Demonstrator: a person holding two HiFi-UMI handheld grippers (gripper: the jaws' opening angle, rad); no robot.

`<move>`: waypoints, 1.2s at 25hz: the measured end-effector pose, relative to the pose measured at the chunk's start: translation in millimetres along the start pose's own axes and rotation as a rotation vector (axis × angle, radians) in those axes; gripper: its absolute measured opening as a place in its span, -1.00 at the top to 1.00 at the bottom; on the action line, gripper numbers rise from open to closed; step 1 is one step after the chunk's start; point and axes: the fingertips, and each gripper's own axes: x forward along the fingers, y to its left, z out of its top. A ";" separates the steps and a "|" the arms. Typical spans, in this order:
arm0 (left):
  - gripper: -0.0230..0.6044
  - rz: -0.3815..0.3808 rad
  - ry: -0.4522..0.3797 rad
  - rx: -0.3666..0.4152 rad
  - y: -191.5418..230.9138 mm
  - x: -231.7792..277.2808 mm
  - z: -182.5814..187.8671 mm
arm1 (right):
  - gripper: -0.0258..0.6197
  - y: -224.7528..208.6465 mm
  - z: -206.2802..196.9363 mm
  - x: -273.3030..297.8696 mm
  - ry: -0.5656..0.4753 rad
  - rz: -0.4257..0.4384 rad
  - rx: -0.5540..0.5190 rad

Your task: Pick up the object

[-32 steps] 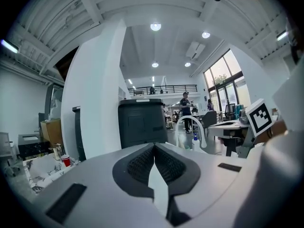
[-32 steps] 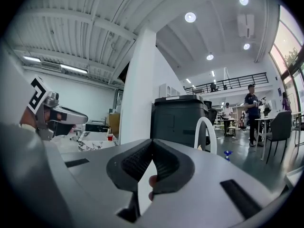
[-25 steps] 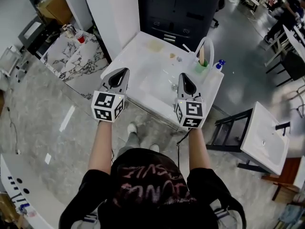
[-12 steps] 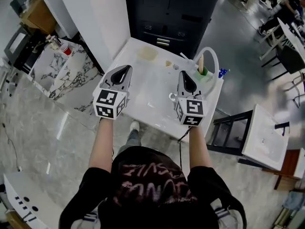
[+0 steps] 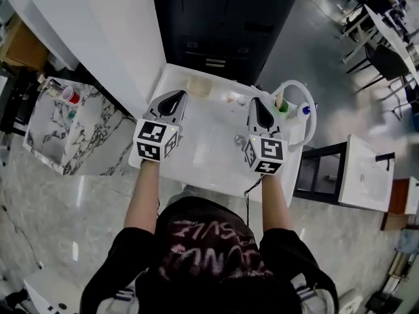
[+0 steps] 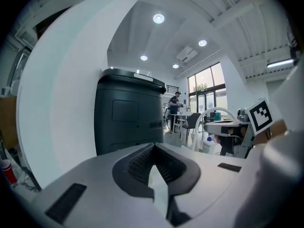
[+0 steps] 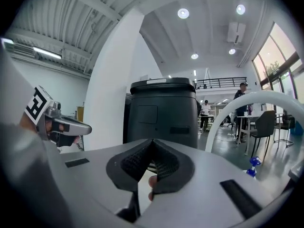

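Left gripper: is hovering over the left half of the white bench, jaws pressing together at the tips and gripping nothing.

Right gripper: is hovering over the right half, level with the left one and well apart from it. Its jaws are likewise meeting at the tips and carrying nothing. A small pinkish shape is showing through the gap below its pads, too blurred to name.

Object for picking: the frames are not singling out which. A pale round object is lying at the bench's far edge, ahead of the left gripper. A small metal piece is lying near the middle, just beside the right gripper.

Far right corner: a green cup and a blue-capped bottle are standing there, with a white hoop arching around them.

Behind the far edge: a dark cabinet is standing.
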 end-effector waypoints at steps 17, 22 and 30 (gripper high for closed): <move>0.87 -0.190 0.086 0.022 12.4 75.9 -19.6 | 0.87 -15.2 -4.8 38.7 0.035 -0.114 0.010; 0.87 -0.173 0.091 0.026 10.3 82.1 -15.1 | 0.87 -20.7 0.5 41.8 0.028 -0.096 0.005; 0.87 -0.179 0.152 0.057 5.1 102.3 -36.6 | 0.87 -32.4 -1.9 45.1 0.029 -0.091 0.007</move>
